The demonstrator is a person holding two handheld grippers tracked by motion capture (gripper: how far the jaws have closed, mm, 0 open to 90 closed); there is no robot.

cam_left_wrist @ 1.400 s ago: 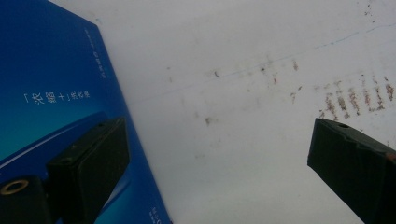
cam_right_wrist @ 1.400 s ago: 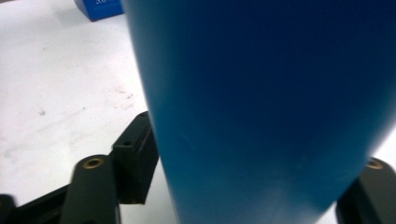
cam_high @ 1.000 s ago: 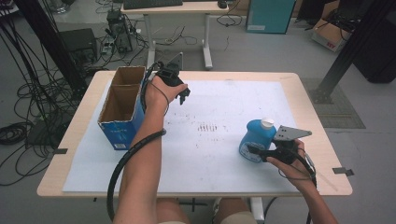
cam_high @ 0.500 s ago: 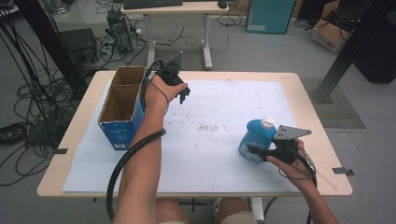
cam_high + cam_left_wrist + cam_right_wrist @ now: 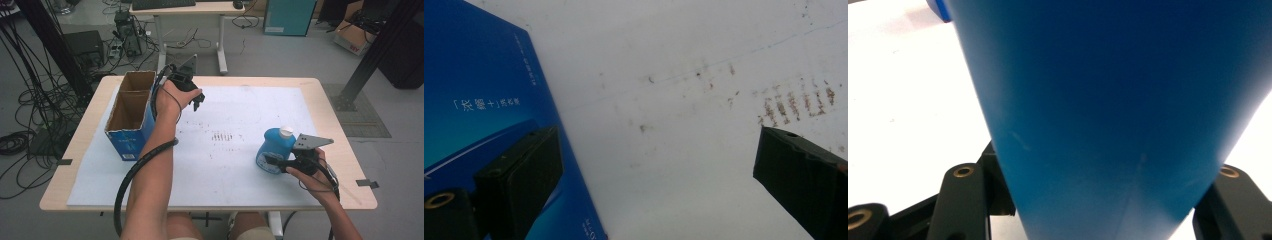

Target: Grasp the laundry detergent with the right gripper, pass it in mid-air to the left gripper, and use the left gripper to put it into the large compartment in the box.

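The right tool [image 5: 272, 161], at the lower right of the high view, is clamped on the blue bottle [image 5: 272, 150]; in the right gripper view the bottle's blue body [image 5: 1108, 110] stands between the two black jaws, pressed on both sides. The bottle stands upright on the white sheet [image 5: 240, 165] of the desk [image 5: 345, 150], its long axis vertical and its white cap [image 5: 285, 131] on top. A round label on its front cannot be read. The right hand [image 5: 310, 175] comes in from the bottom edge, forearm angled up and left, with the tool pointing left.

The left tool [image 5: 197, 100], at the upper middle of the high view, has its jaws wide apart with nothing between them, pointing down at the sheet. The left hand [image 5: 172, 97] is at the end of an outstretched forearm. Just beside it stands the open cardboard box [image 5: 130, 120], blue outside; the left gripper view shows small white characters on its blue wall [image 5: 484, 105], too small to read.
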